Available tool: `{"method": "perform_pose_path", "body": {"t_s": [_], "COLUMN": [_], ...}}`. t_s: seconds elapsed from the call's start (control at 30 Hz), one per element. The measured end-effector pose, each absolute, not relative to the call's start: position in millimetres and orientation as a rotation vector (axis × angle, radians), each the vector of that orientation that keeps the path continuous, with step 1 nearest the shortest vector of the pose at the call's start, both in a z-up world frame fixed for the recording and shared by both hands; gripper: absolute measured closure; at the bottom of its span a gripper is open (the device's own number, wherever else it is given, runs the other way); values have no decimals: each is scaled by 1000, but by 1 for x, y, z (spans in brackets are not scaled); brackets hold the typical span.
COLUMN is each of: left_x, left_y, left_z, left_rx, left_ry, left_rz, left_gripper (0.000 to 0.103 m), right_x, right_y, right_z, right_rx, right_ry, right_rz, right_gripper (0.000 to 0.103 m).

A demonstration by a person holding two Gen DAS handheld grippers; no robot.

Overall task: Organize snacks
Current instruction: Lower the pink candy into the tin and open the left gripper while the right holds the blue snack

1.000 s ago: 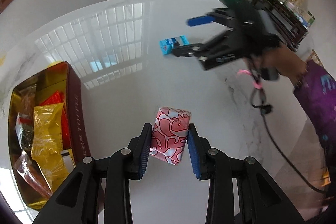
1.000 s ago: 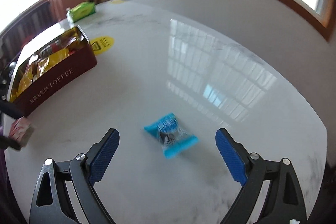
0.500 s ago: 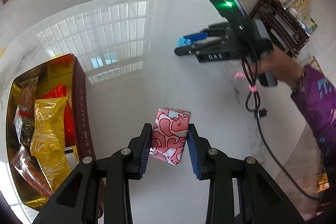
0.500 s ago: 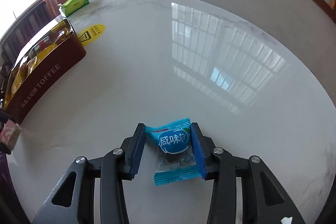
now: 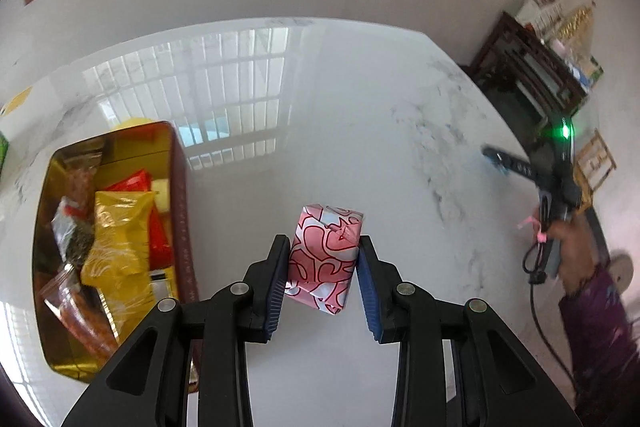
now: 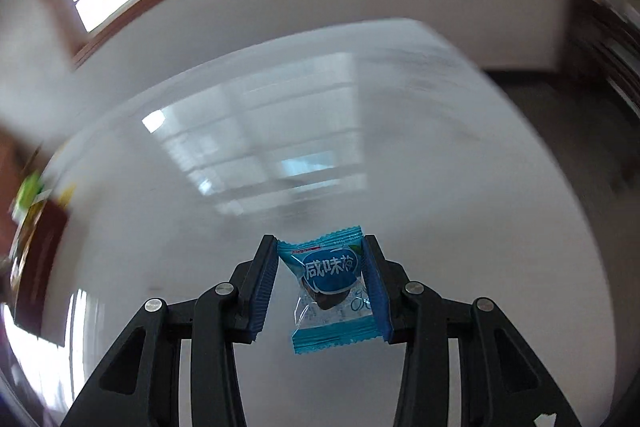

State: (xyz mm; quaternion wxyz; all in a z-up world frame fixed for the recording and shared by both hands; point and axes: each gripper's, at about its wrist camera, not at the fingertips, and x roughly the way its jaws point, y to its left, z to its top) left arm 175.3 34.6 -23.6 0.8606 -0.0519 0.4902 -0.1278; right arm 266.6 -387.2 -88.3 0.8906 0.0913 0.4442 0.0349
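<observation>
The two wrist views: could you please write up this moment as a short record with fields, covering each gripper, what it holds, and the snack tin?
left gripper: shut on the pink heart-patterned packet, held above the table
right gripper: shut on the blue wrapped candy, lifted off the table
tin: dark red, gold inside, open, on the white marble table, left of the left gripper
tin contents: yellow packet, red packet, other wrapped snacks
view quality: right wrist view is motion-blurred
</observation>
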Motion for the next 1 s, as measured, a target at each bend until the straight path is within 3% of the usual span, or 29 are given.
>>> {"method": "perform_pose_path", "body": {"t_s": [0.43,1.0], "left_x": [130,84], "left_y": [141,207], "left_z": [20,-18], "left_rx": [-128,-150], "left_ry": [926,955], "left_rz": [-23,106], "left_gripper": [68,68], "right_x": [247,247], "right_y": [-404,-390], "right_z": [-95,-96], "right_rx": [228,183], "right_ry": [877,890], "right_rz": [-94,-135], "right_gripper": [64,63]}}
